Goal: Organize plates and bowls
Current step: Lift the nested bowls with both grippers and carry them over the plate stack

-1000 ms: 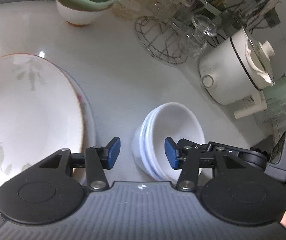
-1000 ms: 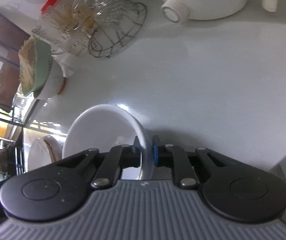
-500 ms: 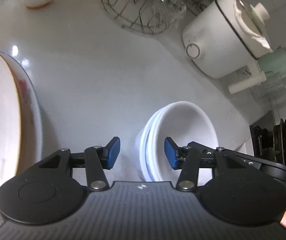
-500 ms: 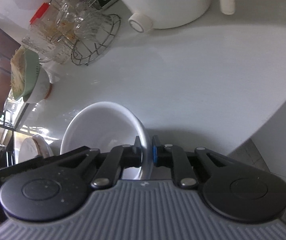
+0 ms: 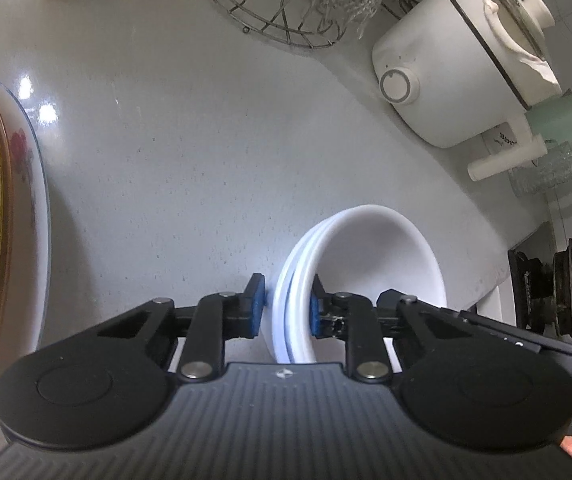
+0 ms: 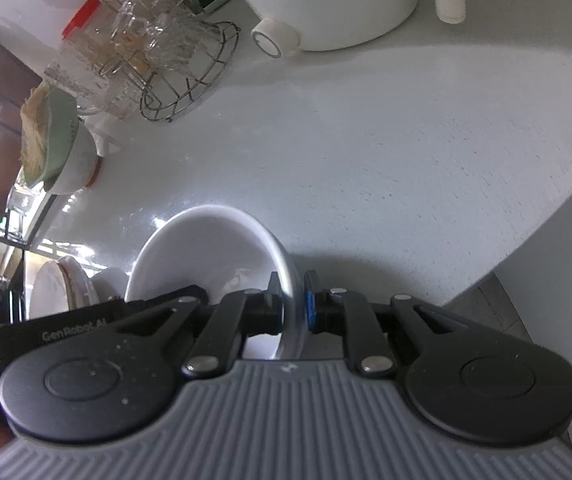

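Both hand-held grippers on bowl stack

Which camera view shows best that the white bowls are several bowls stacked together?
The left wrist view is best: the white bowls show several nested rims side by side, between the left gripper pads. The right wrist view shows the inside of the stack and one rim clamped by the right gripper.

text: "GenRobot.AI" | on: black left gripper body, right wrist view | other legible text: none
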Available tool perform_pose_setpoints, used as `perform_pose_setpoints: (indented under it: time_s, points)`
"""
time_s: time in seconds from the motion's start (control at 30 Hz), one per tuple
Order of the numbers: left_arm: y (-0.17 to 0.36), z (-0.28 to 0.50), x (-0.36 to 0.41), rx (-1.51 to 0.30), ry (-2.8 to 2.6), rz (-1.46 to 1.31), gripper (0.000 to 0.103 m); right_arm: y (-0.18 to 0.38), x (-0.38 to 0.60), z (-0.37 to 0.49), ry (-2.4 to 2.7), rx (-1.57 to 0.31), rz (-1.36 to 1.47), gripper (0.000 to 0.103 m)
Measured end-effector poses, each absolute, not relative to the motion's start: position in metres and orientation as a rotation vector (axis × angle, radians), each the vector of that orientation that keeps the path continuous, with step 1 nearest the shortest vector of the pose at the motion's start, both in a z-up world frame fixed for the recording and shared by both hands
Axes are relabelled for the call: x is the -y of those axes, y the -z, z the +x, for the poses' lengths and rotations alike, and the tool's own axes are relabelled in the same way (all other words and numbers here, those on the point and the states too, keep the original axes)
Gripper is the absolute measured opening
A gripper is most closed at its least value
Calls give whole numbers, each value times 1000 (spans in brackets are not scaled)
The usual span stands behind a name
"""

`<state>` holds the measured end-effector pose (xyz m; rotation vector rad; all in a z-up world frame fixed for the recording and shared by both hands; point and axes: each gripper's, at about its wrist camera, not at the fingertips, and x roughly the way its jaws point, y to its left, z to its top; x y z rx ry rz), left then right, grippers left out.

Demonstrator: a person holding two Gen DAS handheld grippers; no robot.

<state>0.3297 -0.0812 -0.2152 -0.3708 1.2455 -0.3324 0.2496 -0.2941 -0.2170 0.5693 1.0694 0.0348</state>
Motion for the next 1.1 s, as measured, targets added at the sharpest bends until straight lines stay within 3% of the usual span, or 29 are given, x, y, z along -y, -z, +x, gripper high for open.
perform_pose_setpoints:
  time_s: [0.4, 1.1]
  points:
    - [199, 320, 81, -1225, 310, -367, 24, 207, 299, 251, -102, -1081, 538, 14]
    - [100, 283, 91, -1185, 327, -305, 25, 119, 305, 219, -153, -1078, 463, 15]
